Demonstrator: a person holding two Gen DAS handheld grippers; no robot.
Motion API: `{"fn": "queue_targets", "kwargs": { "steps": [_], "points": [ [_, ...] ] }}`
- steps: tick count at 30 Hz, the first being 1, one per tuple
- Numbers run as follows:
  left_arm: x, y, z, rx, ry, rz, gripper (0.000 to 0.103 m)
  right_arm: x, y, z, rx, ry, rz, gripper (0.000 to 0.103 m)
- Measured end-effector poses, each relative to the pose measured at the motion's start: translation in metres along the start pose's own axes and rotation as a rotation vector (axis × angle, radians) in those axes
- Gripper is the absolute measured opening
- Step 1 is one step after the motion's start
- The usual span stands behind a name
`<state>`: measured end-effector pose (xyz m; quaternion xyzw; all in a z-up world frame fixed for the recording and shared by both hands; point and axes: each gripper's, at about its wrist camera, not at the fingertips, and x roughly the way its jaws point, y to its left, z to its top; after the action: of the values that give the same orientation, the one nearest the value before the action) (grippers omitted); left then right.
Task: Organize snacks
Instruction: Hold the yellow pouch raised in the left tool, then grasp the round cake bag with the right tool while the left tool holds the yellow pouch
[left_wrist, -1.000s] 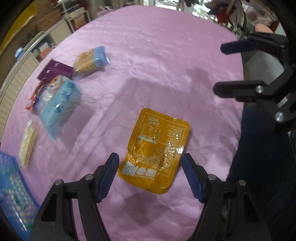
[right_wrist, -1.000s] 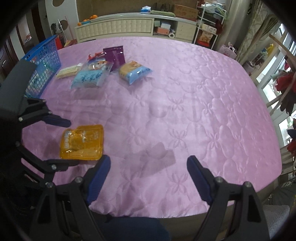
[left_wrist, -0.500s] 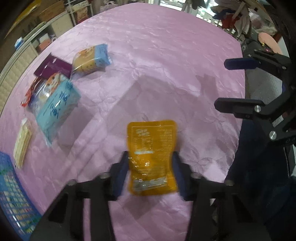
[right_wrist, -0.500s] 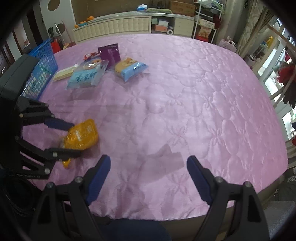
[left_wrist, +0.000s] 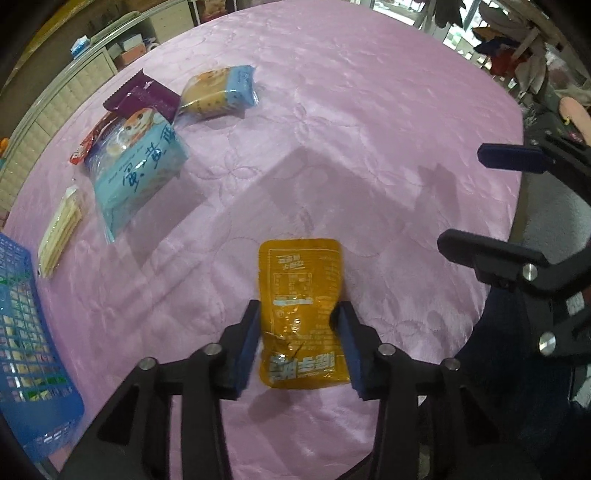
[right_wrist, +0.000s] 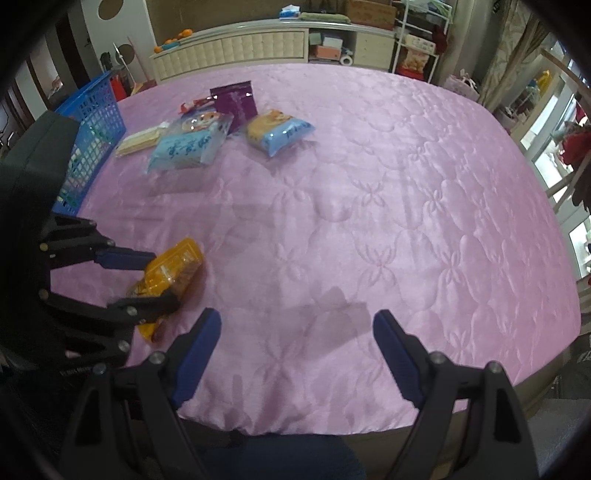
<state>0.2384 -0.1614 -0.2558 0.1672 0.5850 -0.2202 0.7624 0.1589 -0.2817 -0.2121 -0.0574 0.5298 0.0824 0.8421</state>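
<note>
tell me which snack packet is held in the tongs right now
The orange pouch, clamped between the left tongs and lifted off the pink cloth. The blue, purple, red and pale packets all lie loose near the blue basket.

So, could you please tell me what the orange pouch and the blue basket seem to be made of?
The flat orange snack pouch, pinched in the left hand-held gripper, looks like glossy plastic film: it creases and glints. The blue lattice basket at the pink quilted cover's edge looks like rigid moulded plastic, judging by its even open grid.
</note>
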Motion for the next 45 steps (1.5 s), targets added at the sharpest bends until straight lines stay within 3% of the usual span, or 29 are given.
{"fn": "queue_targets", "kwargs": {
  "steps": [5, 12, 23, 35, 45],
  "points": [
    [0.006, -0.013, 0.006, -0.032, 0.018, 0.011, 0.041, -0.002, -0.004, -0.003, 0.019, 0.002, 0.011, 0.087],
    [0.007, -0.025, 0.002, -0.05, 0.003, 0.025, 0.03, -0.005, -0.008, -0.005, 0.045, 0.001, 0.022, 0.087],
    [-0.018, -0.017, -0.015, -0.142, -0.084, 0.007, 0.03, -0.007, -0.005, -0.005, 0.044, 0.006, 0.05, 0.087],
    [-0.08, 0.041, -0.002, -0.278, -0.22, 0.085, 0.031, -0.014, 0.008, 0.058, -0.021, -0.044, 0.067, 0.087],
    [-0.089, 0.087, 0.008, -0.383, -0.25, 0.117, 0.031, 0.017, 0.024, 0.113, -0.174, -0.041, 0.037, 0.087]
  ]
}}
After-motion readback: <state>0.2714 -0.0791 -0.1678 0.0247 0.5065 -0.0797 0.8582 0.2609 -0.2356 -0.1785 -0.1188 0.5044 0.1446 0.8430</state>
